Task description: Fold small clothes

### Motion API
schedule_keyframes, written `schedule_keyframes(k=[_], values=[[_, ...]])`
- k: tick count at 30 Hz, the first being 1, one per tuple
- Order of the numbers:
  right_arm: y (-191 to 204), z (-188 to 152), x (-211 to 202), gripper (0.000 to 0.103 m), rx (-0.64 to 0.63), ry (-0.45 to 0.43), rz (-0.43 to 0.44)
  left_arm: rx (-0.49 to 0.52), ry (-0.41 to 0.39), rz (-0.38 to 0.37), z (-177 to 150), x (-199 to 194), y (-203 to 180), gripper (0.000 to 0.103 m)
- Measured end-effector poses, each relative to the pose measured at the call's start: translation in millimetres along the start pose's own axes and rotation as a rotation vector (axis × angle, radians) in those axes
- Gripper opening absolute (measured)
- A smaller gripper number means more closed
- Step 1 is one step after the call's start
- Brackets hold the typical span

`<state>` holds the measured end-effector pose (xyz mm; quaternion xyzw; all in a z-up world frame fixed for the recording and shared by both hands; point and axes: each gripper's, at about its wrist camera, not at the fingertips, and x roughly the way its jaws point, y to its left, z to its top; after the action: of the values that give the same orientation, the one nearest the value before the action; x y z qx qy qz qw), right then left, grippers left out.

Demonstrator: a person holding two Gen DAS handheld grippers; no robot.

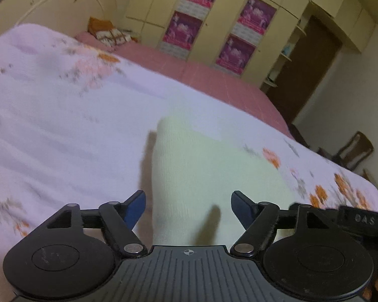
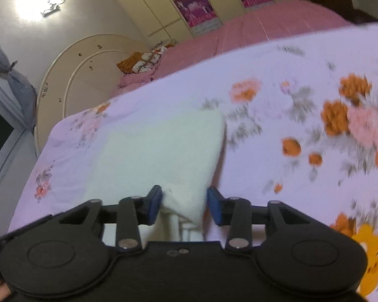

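A small pale cream garment point(image 1: 201, 166) lies folded on a white bedsheet with orange and pink flowers point(image 1: 63, 125). My left gripper point(image 1: 189, 201) is over its near edge with its blue pads spread wide. The cloth runs between them and touches neither pad. In the right wrist view the same garment point(image 2: 161, 148) narrows to a bunched corner between the pads of my right gripper point(image 2: 184, 202). That corner brushes the left pad, a gap shows at the right pad, and the cloth rests on the sheet unpinched.
A pink bedspread point(image 1: 214, 75) covers the far half of the bed, with pillows point(image 1: 108, 32) by the cream headboard point(image 2: 88, 75). Wardrobe doors with magenta posters point(image 1: 239, 37) stand behind. A wooden chair point(image 1: 352, 151) is beyond the bed's right edge.
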<state>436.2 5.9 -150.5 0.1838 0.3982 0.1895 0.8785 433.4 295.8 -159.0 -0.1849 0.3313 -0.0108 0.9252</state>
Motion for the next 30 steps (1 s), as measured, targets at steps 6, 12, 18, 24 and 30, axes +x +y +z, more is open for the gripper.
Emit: schedule_keyframes(k=[6,12,18,24,30], values=[[12,5,14,0.020,-0.040,0.018,-0.027,0.014,0.027,0.054,-1,18,-7,0.075],[21,11,19,0.009,-0.124,-0.037,-0.162,-0.013,0.053,0.047,-11,28,-11,0.075],[12,3,17,0.017,-0.106,0.012,-0.160,0.023,0.062,0.044,-15,11,-10,0.075],[19,-18,-24,0.034,-0.097,0.028,-0.086,0.013,0.072,0.023,-30,-15,3,0.075],[27,-65,-35,0.032,-0.100,0.106,-0.095,0.039,0.126,0.012,-48,-17,6,0.075]])
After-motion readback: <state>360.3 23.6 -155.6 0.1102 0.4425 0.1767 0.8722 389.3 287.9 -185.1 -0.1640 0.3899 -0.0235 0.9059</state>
